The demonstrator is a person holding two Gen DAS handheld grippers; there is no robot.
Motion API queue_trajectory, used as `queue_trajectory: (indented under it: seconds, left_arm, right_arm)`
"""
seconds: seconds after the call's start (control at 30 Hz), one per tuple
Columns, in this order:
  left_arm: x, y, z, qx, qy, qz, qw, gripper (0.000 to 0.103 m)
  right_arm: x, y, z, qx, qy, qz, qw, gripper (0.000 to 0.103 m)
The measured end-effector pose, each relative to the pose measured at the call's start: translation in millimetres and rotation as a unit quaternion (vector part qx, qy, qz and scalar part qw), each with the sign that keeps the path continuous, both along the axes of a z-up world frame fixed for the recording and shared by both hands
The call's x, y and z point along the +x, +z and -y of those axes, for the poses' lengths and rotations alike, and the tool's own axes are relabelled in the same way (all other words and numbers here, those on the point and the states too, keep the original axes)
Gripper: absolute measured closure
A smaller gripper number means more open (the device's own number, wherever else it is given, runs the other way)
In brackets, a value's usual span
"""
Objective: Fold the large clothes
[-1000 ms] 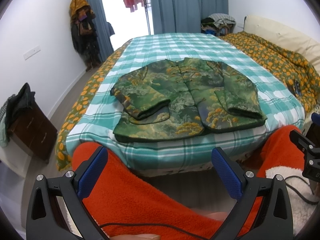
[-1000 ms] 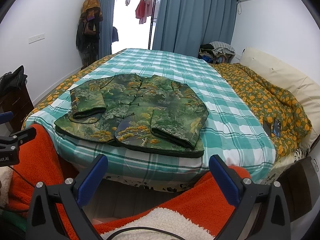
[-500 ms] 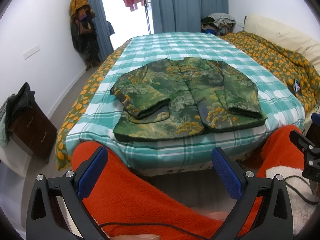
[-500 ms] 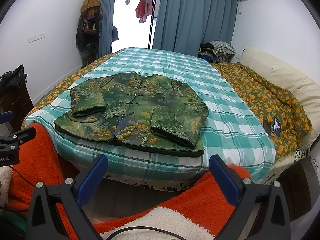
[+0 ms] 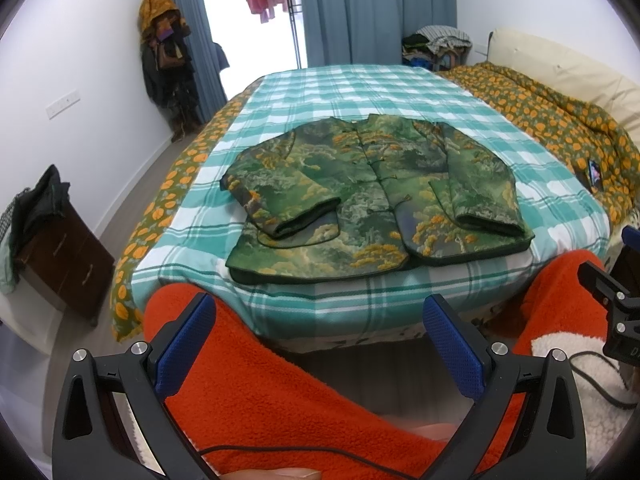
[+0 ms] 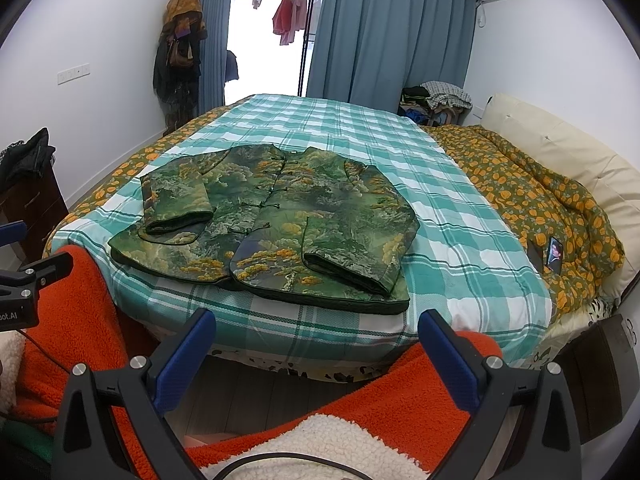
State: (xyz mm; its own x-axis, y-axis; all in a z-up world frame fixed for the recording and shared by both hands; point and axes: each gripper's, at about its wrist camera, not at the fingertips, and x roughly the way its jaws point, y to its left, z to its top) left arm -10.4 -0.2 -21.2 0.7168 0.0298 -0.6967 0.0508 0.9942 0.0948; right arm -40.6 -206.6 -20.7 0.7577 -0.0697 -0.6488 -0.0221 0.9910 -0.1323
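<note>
A green jacket with a yellow and grey landscape print (image 5: 372, 196) lies flat, front up and buttoned, on the teal plaid bedspread (image 5: 360, 92), both sleeves folded in over the front. It also shows in the right wrist view (image 6: 276, 224). My left gripper (image 5: 320, 348) is open and empty, held back from the bed's near edge, above orange fleece. My right gripper (image 6: 316, 356) is open and empty too, short of the bed edge. The right gripper's side shows at the right edge of the left wrist view (image 5: 616, 300).
An orange and white fleece (image 5: 280, 392) lies below both grippers. An orange-print quilt (image 6: 532, 196) and a phone (image 6: 554, 254) lie on the bed's right side. A dark dresser (image 5: 60, 256) stands left. Blue curtains (image 6: 392, 32) and a coat rack (image 6: 180, 48) stand behind.
Both views have drifted only slightly; the jacket lies as before and both grippers stay open.
</note>
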Motion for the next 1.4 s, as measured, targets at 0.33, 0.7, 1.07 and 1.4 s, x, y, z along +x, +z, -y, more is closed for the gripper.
queue_trajectory:
  seconds: [0.33, 0.7, 1.07, 1.4]
  left_arm:
    - [0.8, -0.3, 0.3, 0.000, 0.001, 0.000, 1.0000, 0.000]
    - [2.0, 4.0, 0.3, -0.001, -0.004, 0.003, 1.0000, 0.000]
    - [-3.3, 22.7, -8.5, -0.043, -0.028, 0.047, 0.9976, 0.000]
    - [14.6, 46.4, -22.2, -0.039, -0.031, 0.108, 0.9930, 0.000]
  right_arm:
    - [-2.7, -1.8, -2.3, -0.001, 0.007, 0.000, 1.000, 0.000]
    - [-0.3, -1.9, -3.5, 0.002, 0.010, -0.004, 1.000, 0.000]
    - [-1.1, -1.8, -4.0, 0.003, 0.010, -0.004, 1.000, 0.000]
    - [11.6, 3.3, 8.1, 0.004, 0.022, -0.005, 1.000, 0.000]
